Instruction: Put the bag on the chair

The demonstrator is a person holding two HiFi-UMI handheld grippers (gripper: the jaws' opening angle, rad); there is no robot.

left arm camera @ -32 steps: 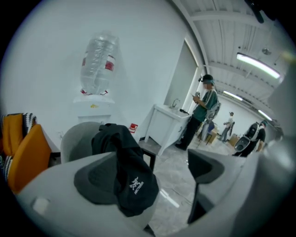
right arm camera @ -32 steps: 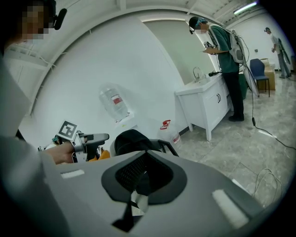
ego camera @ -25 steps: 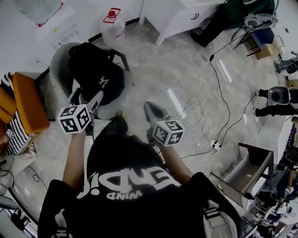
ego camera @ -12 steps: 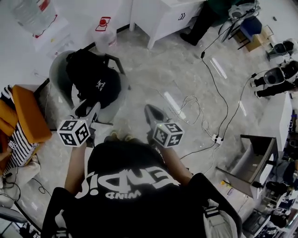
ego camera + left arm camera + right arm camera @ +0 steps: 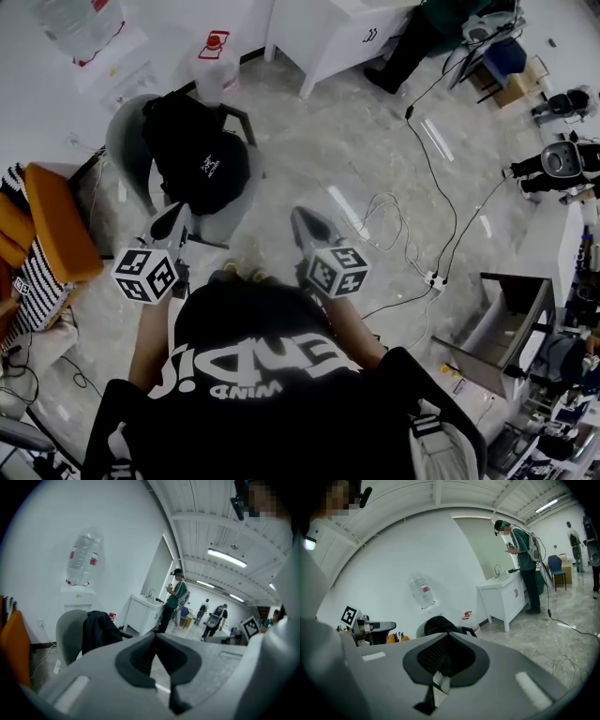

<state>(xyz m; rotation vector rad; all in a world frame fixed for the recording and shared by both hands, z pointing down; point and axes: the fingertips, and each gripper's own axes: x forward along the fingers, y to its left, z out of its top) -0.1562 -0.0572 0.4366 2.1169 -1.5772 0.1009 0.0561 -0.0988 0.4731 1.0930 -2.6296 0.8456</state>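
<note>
Two hand-held grippers are pointing out over a pale, veined stone floor [image 5: 309, 159]. At the far left, an orange padded cushion [image 5: 58, 220] is lying beside black-and-white striped fabric [image 5: 33, 281]. Just right of it, a grey moulded plastic chair [image 5: 127, 150] with a rounded shell back is standing near the white wall. The black soft fabric bag [image 5: 202, 159] is sitting slumped on its seat and leaning against the backrest, with a small white logo showing. A clear plastic jug with a red cap [image 5: 217, 66] is standing on the floor beyond the chair.

The left hand-held gripper [image 5: 176, 216], smooth grey with a square-marker cube at its rear, is hovering near the chair's front edge, apart from the bag. Its jaws are closing right together, the dark ribbed pads meeting with nothing between them. The right hand-held gripper [image 5: 302, 216] is hovering beside it over bare floor. Its jaws are likewise pressed together and gripping nothing.

Further right, a boxy white cabinet [image 5: 328, 37] is standing against the wall, and a person in a green top [image 5: 459, 19] is standing next to it. Thin black and white cables [image 5: 441, 216] are trailing in loose curves across the floor.
</note>
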